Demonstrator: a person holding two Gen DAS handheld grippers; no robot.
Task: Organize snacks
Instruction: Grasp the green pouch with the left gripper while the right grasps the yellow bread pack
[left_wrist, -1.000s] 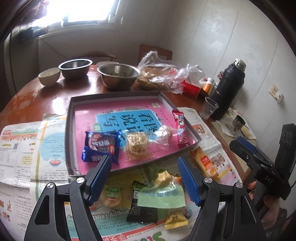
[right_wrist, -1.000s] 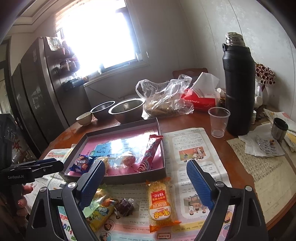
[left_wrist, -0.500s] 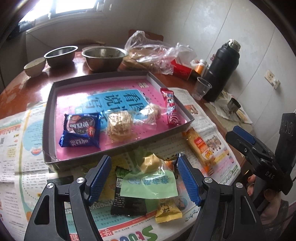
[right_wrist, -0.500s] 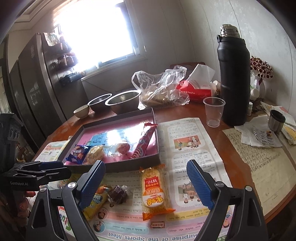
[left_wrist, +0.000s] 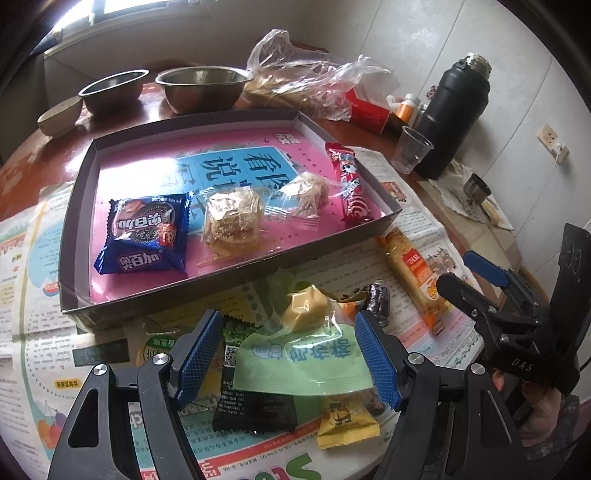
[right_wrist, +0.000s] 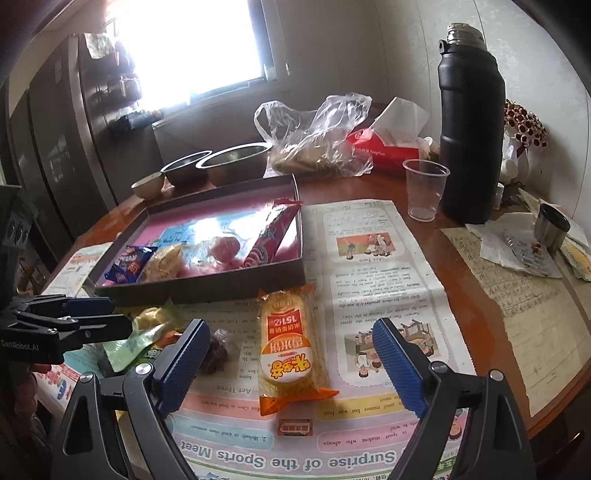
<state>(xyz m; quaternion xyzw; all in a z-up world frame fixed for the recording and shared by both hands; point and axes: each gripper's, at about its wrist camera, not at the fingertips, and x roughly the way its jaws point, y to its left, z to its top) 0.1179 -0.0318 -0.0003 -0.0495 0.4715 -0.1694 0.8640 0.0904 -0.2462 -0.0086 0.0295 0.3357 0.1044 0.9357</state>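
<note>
Step in hand, as I judge it: approach for pickup, both claws poised over loose snacks on the newspaper (right_wrist: 373, 258) in front of the tray (left_wrist: 229, 284). Left gripper (left_wrist: 288, 354) has its jaws apart and holds nothing; directly between and just beyond its fingertips lies the pale green packet (left_wrist: 306, 362), overlapping a black packet (left_wrist: 255, 402) beneath it and a small yellow packet (left_wrist: 347, 417) nearer the claw's right finger. A yellow wrapped sweet (left_wrist: 306, 302) and a dark wrapped sweet (left_wrist: 378, 299) sit just ahead of the tips. Right gripper (right_wrist: 291, 362) also stands wide and empty; the orange rice-cracker pack (right_wrist: 288, 343) lies lengthwise between its fingers, touching neither. Ahead of both claws the tray already holds a blue cookie packet (left_wrist: 144, 232), two clear-wrapped cakes, one at (left_wrist: 232, 218), and a red bar (left_wrist: 349, 184) along its right wall. Next move, by my reading: each claw needs to come down onto its packet and close across the narrow width, then lift over the tray wall. The green packet is thin and stacked, so the neighbours may come up with it.
</note>
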